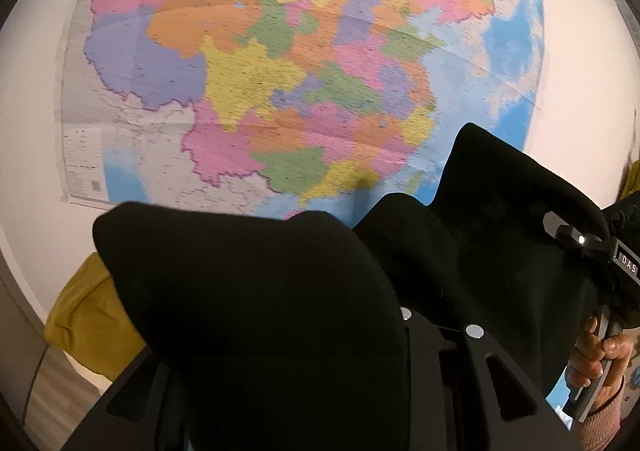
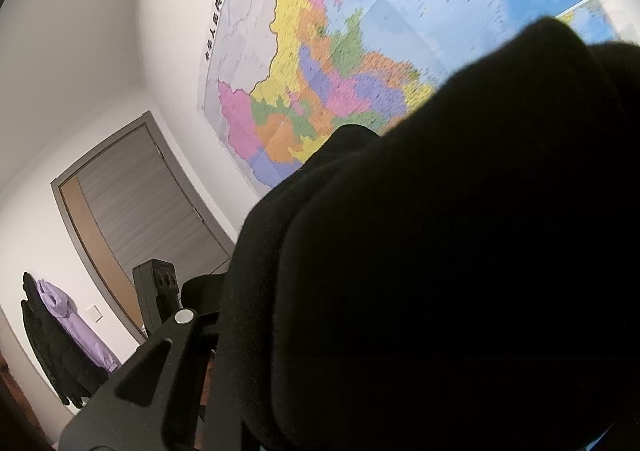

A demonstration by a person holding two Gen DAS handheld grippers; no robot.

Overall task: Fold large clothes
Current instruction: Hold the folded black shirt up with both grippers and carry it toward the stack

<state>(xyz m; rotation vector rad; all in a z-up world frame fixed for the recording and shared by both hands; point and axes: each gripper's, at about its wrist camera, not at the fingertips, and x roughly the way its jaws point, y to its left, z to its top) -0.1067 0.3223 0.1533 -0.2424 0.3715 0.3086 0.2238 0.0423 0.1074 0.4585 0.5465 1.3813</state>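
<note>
Black garment (image 1: 280, 311) bunched in both grippers, wall map (image 1: 280, 71) behind

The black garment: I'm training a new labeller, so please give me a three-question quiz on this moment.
1. True or false: the black garment lies flat on a table.
2. What hangs on the wall behind it? A) a mirror B) a coloured map C) a clock
3. Fill in: beside the grey door, black and ______ clothes hang on the wall.

Key:
1. False. It is bunched over the left gripper and the right gripper, lifted in front of the wall.
2. B
3. purple
</note>
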